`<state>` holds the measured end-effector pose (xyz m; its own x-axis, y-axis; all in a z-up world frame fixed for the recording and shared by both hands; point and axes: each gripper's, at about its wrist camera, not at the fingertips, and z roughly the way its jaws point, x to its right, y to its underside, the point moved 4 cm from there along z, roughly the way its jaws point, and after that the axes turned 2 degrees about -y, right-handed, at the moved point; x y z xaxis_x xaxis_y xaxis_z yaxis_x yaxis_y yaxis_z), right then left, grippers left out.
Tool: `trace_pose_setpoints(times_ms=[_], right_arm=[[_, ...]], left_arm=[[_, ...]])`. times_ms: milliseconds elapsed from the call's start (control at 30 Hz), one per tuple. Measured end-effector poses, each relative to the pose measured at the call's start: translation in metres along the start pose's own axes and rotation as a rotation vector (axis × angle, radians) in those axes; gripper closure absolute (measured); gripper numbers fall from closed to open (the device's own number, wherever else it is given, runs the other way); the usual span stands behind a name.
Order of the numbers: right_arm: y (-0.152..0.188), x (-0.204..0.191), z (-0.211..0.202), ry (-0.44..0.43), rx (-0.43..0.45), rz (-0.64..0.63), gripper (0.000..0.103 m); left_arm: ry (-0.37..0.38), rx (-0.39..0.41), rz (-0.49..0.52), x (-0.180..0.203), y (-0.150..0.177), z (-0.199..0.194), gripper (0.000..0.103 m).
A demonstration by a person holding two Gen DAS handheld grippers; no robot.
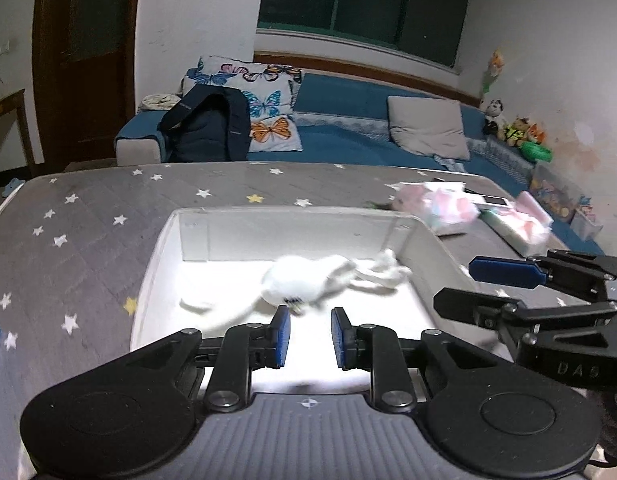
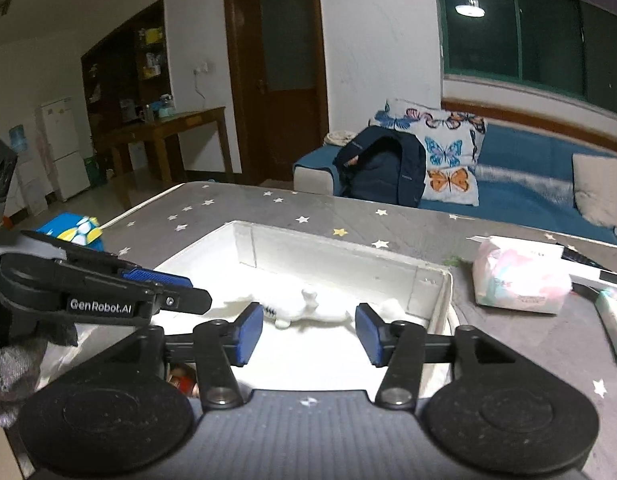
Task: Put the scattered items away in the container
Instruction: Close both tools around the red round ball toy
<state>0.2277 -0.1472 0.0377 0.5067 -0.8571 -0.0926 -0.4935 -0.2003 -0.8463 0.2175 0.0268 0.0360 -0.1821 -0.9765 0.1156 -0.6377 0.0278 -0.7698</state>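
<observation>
At the far left of the grey star-printed table point(image 2: 268, 208) I see a blue and yellow package point(image 2: 74, 232), lying well apart from the box. Next to it comes my left gripper point(image 1: 306, 336). Its jaws stand apart with a clear gap and nothing is between the blue pads point(image 1: 282, 334); it hangs over the near part of the white container point(image 1: 164, 240).

In the middle, inside this container, lies a white soft toy point(image 1: 296, 280) with thin limbs spread on the bright floor of the box. It is overexposed, so I cannot tell what kind of toy it is. It touches neither gripper.

My right gripper point(image 2: 308, 334) is just beside the left one, also above the container, with jaws wide apart and holding nothing.

To the right of the container, on the table, a pink and white tissue pack point(image 2: 516, 284) lies near the box wall, and a second pack point(image 2: 616, 320) lies further right. Behind the table there is a blue sofa point(image 1: 348, 140) with a butterfly cushion point(image 1: 268, 108).
</observation>
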Motion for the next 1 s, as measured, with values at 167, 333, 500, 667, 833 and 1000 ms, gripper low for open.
trace_pose_setpoints(times_ms=[167, 333, 500, 667, 833, 1000], right_arm=[[0.033, -0.009, -0.028, -0.004, -0.005, 0.004, 0.035], [0.068, -0.018, -0.051, 0.000, -0.018, -0.006, 0.034], [0.098, -0.020, -0.069, 0.001, -0.044, 0.008, 0.031], [0.118, -0.023, -0.077, -0.003, -0.070, 0.006, 0.031], [0.132, -0.023, -0.075, -0.004, -0.093, 0.014, 0.031], [0.136, -0.022, -0.070, -0.009, -0.100, 0.027, 0.032]], left_arm=[[0.031, -0.002, -0.004, 0.016, 0.024, -0.017, 0.079], [0.063, -0.037, -0.016, 0.030, 0.051, -0.025, 0.078], [0.117, -0.062, -0.029, 0.046, 0.074, -0.032, 0.078], [0.170, -0.093, -0.033, 0.061, 0.089, -0.031, 0.078], [0.197, -0.120, -0.024, 0.072, 0.098, -0.027, 0.078], [0.239, -0.139, -0.043, 0.078, 0.103, -0.023, 0.078]])
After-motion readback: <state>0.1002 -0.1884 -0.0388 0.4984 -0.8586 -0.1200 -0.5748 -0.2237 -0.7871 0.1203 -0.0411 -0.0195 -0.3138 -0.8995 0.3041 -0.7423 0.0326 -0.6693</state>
